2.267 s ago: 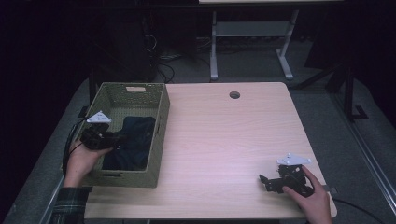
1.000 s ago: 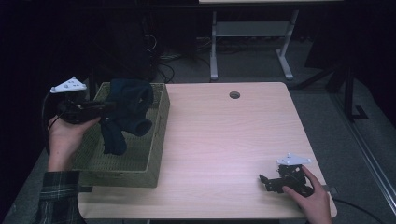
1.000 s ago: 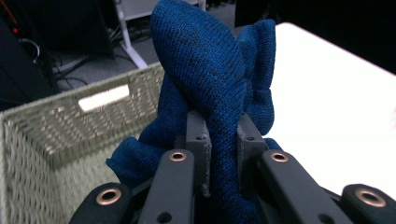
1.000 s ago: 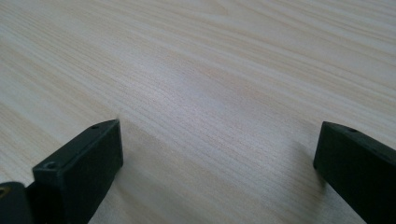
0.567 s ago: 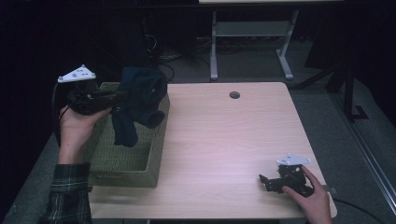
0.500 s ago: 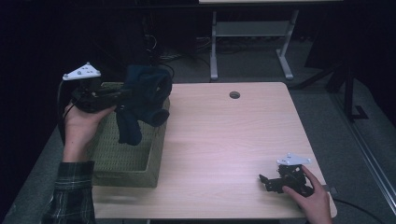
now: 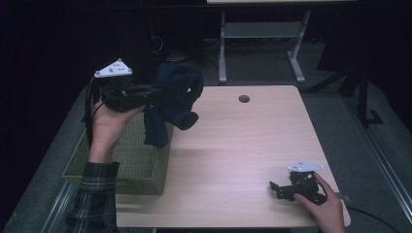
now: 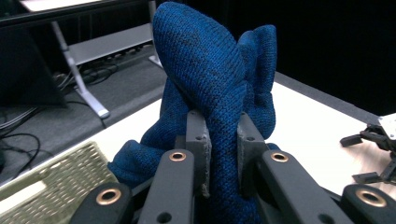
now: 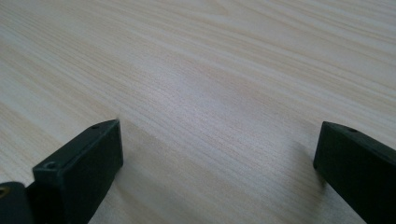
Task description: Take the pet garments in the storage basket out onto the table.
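**Over the basket's 3 o'clock rim: knit garment lifted, transfer step in hand**

Above the woven basket [image 7: 121,160], at roughly 10 o'clock on the tabletop [image 7: 243,145], the left tool [image 7: 145,93] holds a dark blue knit garment [image 7: 175,99] in the air. The left gripper view shows its jaws clamped on a thick fold of the knit [image 8: 219,93], cloth bunched above and to both sides of the pads. In the high view the garment hangs in a loose bundle, one end dangling beside the basket's rim toward 3 o'clock; whether it touches the rim cannot be told. None of it lies on the wood.

Right tool [image 7: 286,187] rests near 5 o'clock on the tabletop, well apart from the garment, a hand [image 7: 323,206] on it. The right gripper view shows its jaws spread wide with bare wood between them; it grips nothing.

Judgement on step: the garment is out of the basket and in carry, not yet set down. The work looks early to midway.

Next move, as judged: bring the bundle toward 3 o'clock over the open centre of the tabletop, lower it until the dangling end lands, then let go. Grip is on one fold only, so the cloth could slip or the trailing end could snag the basket rim. The right tool is free to help spread it.
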{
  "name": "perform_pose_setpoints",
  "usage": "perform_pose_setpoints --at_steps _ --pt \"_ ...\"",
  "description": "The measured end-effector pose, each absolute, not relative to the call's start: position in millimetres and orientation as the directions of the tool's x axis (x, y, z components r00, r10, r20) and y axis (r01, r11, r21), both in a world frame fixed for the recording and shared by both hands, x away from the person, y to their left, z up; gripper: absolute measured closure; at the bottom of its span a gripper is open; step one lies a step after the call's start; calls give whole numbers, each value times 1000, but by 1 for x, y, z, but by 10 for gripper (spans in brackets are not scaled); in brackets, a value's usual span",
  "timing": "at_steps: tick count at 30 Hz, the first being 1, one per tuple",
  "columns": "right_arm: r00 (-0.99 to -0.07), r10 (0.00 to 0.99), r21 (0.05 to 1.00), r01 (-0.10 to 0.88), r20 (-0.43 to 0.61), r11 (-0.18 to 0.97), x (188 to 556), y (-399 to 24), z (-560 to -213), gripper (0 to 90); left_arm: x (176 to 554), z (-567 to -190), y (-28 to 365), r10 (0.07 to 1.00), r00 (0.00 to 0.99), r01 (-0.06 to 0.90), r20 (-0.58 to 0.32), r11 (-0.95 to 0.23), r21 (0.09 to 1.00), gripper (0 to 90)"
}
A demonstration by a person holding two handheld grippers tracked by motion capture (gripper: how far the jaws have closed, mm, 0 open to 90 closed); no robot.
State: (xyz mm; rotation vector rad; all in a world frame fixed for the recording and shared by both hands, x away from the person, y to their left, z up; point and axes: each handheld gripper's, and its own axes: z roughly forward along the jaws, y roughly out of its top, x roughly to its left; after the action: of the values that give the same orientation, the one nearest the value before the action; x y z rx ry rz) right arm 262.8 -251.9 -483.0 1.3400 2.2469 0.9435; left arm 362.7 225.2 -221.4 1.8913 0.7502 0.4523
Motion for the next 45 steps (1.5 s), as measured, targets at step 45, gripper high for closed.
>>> perform_pose_setpoints --at_steps 45 --pt "-486 874 701 633 31 327 263 -252 -483 11 382 -297 72 485 870 314 -91 -403 859 792"
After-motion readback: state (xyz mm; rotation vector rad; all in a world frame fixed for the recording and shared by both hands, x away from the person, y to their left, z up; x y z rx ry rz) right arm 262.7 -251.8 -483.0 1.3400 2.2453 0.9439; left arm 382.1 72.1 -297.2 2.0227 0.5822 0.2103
